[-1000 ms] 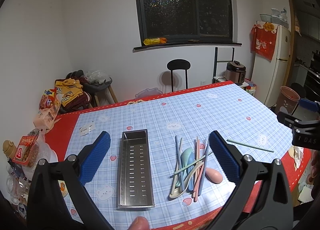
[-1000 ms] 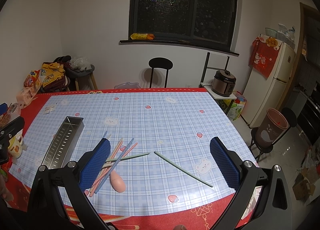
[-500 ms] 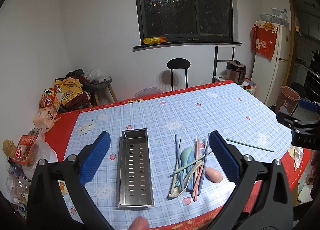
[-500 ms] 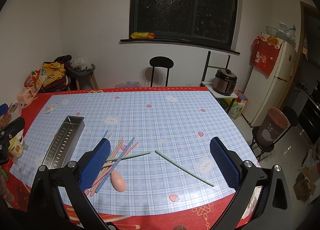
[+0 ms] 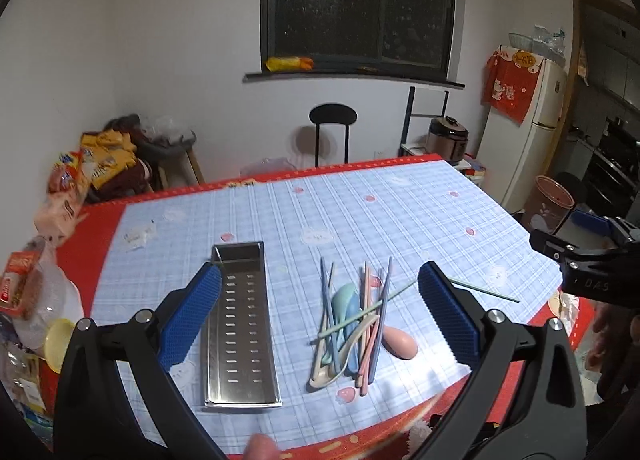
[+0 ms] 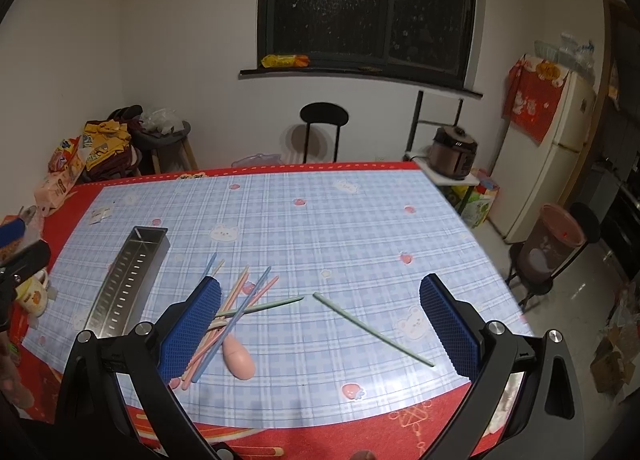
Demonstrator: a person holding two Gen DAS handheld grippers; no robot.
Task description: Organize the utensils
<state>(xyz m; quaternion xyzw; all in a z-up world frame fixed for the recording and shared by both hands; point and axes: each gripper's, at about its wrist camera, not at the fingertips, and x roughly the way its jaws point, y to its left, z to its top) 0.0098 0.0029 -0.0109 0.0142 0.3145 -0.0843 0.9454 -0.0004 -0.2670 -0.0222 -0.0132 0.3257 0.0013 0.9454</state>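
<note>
A perforated steel tray (image 5: 239,320) lies empty on the blue checked tablecloth (image 5: 360,220); it also shows in the right wrist view (image 6: 128,284). To its right is a heap of pastel chopsticks and spoons (image 5: 354,320), with a pink spoon bowl (image 5: 400,342) at its edge. The heap shows in the right wrist view (image 6: 236,308). One green chopstick (image 6: 372,328) lies apart to the right. My left gripper (image 5: 320,320) is open above tray and heap. My right gripper (image 6: 320,328) is open above the lone chopstick and the heap.
The table's red front edge (image 6: 320,420) is close below both grippers. Snack bags and a cup (image 6: 32,292) crowd the table's left end. A black chair (image 6: 322,132) stands behind the table. A brown bin (image 6: 556,244) and fridge (image 6: 548,148) are at the right.
Both views have shifted slightly, the left one closer over the tray and heap. The utensils and tray have not moved. Both grippers stay open.
</note>
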